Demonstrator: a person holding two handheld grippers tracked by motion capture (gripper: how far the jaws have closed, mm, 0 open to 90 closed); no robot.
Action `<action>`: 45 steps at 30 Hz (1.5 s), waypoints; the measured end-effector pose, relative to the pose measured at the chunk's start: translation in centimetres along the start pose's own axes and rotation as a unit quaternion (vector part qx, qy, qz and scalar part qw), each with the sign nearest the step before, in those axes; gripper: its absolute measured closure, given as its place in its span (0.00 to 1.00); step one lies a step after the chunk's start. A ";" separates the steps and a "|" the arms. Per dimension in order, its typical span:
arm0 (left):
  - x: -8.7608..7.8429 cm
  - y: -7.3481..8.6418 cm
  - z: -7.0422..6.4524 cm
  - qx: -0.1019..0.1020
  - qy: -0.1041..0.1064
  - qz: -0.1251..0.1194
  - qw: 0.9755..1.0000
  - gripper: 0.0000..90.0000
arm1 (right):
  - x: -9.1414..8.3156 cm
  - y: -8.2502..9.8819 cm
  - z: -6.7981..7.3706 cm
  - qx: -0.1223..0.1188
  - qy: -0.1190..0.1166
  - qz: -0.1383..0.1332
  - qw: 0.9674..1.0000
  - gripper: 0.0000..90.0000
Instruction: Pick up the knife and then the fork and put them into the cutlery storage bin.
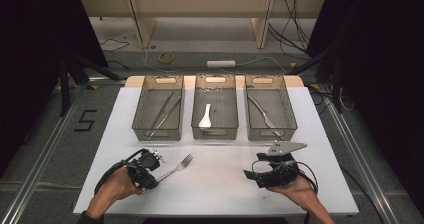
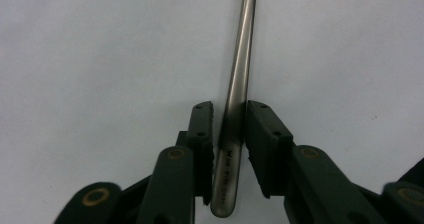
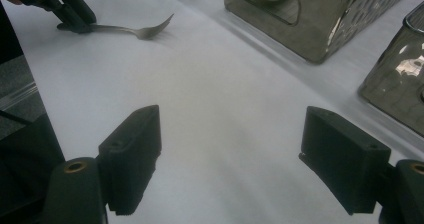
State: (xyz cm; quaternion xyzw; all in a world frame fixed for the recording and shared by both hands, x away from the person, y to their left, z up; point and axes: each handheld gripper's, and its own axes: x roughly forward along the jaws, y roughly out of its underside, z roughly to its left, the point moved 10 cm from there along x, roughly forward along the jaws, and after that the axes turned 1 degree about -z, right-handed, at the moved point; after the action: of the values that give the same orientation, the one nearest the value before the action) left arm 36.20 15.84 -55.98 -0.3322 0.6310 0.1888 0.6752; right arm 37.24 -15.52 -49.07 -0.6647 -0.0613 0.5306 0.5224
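Left tongs (image 2: 229,134) closed around fork handle (image 2: 235,104), right tongs (image 3: 230,159) wide open, spoon (image 1: 205,117) in middle basket (image 1: 215,132)

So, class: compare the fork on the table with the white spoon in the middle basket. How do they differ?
The fork is metal and slim; the spoon is white and broader. The fork lies on the bare white table, its handle between the left hand-held gripper jaws; the spoon rests untouched inside the middle basket. Both are single utensils lying flat.
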 end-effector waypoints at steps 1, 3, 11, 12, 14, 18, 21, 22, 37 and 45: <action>0.0 0.0 0.0 0.002 0.000 0.001 1.000 0.81 | 0.0 0.0 0.0 0.000 -0.001 0.000 1.000 0.28; 0.0 -0.1 0.0 0.004 -0.001 0.001 1.000 0.81 | 0.0 0.0 0.1 0.001 -0.001 0.001 1.000 0.28; 0.1 -0.1 -0.3 0.024 -0.005 -0.005 1.000 0.88 | 0.1 0.0 0.2 -0.001 -0.004 0.002 1.000 0.28; 0.0 0.0 -0.3 0.030 -0.005 -0.004 1.000 0.88 | 0.1 0.0 0.2 -0.001 -0.003 0.002 1.000 0.28; 0.0 -0.1 -0.3 0.030 -0.001 -0.013 0.999 0.89 | 0.1 0.0 0.2 -0.001 -0.004 0.003 1.000 0.28; 0.0 -0.3 -0.1 0.028 0.007 -0.028 0.999 0.89 | 0.2 0.0 0.2 -0.001 -0.006 0.003 1.000 0.28; -0.3 -0.6 -0.1 0.023 0.010 -0.039 0.999 0.89 | 0.2 0.0 0.3 -0.001 -0.006 0.003 1.000 0.28; -0.5 -0.7 -0.1 0.027 0.011 -0.042 0.999 0.89 | 0.2 0.0 0.3 -0.001 -0.007 0.003 1.000 0.28; -2.7 -2.3 -1.2 0.034 0.032 -0.084 0.995 0.89 | 0.3 -0.6 1.2 -0.017 -0.017 -0.010 1.000 0.28; -2.9 -4.5 -4.0 0.073 0.066 -0.080 0.992 0.89 | 0.9 -2.0 4.5 -0.085 -0.037 -0.032 0.995 0.29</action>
State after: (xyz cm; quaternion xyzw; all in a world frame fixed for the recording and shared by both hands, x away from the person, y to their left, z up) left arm 36.00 10.36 -52.17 -0.3433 0.6576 0.0650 0.6674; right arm 35.09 -11.19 -47.62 -0.6838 -0.1469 0.5309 0.4786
